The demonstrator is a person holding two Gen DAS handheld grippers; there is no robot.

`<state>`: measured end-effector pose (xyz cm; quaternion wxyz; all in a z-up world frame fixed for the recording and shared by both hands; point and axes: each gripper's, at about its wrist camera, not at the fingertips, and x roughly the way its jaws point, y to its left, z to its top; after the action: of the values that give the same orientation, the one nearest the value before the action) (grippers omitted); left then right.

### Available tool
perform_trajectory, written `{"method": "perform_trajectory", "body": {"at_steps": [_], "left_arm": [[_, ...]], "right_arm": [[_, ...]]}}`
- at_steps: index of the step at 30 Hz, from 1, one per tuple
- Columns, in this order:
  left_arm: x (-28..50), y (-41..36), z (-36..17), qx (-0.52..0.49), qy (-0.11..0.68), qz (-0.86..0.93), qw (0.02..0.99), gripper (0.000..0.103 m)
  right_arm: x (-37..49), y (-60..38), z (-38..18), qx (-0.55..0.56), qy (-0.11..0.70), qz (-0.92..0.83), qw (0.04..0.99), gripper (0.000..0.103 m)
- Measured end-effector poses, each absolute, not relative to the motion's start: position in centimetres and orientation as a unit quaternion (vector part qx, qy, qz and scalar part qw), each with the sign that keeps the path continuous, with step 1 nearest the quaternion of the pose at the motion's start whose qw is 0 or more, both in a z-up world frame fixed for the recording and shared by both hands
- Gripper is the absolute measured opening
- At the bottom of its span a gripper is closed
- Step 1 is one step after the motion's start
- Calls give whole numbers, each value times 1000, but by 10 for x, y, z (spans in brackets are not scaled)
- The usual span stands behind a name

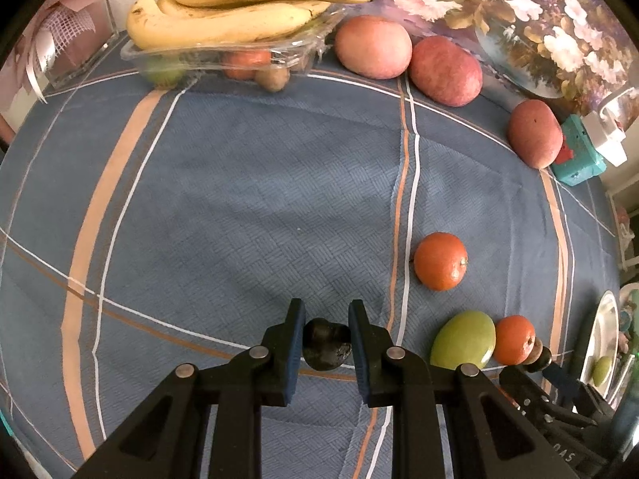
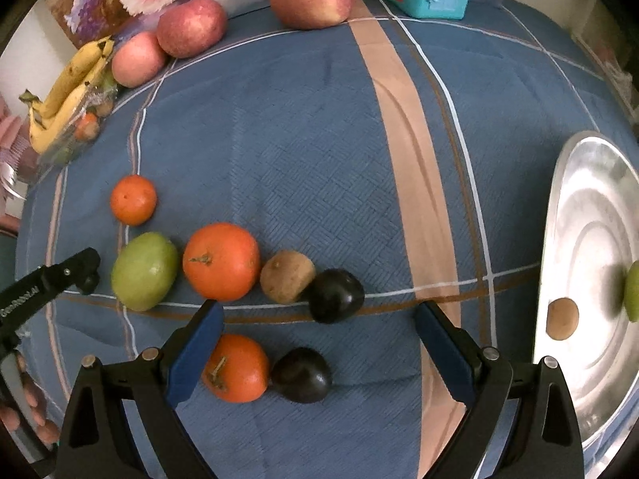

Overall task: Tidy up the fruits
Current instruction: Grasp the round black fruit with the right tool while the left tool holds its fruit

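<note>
My left gripper (image 1: 326,329) is shut on a dark plum (image 1: 325,344) and holds it over the blue cloth. Beside it lie a green mango (image 1: 463,345), an orange (image 1: 513,339) and a further orange (image 1: 440,261). My right gripper (image 2: 319,327) is open and empty above a row of fruit: green mango (image 2: 144,270), orange (image 2: 221,260), kiwi (image 2: 286,276), dark plum (image 2: 336,295). Between its fingers lie another orange (image 2: 235,367) and another plum (image 2: 301,375). A small orange (image 2: 133,199) sits farther left. The left gripper's tip (image 2: 86,269) shows at left.
A steel tray (image 2: 591,263) at the right edge holds a kiwi (image 2: 562,318) and a green fruit (image 2: 632,291). A clear plastic box (image 1: 235,54) with bananas (image 1: 239,4) on top stands at the back. Three red apples (image 1: 373,46) and a teal box (image 1: 577,151) line the far edge.
</note>
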<state>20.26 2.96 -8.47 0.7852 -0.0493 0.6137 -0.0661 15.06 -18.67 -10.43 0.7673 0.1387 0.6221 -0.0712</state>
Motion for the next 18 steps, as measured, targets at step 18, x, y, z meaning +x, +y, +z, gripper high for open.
{"method": "perform_trajectory", "body": {"at_steps": [18], "left_arm": [[201, 27, -88, -48, 615, -63, 785, 24]], "right_arm": [[157, -184, -98, 136, 616, -50, 775, 72]]}}
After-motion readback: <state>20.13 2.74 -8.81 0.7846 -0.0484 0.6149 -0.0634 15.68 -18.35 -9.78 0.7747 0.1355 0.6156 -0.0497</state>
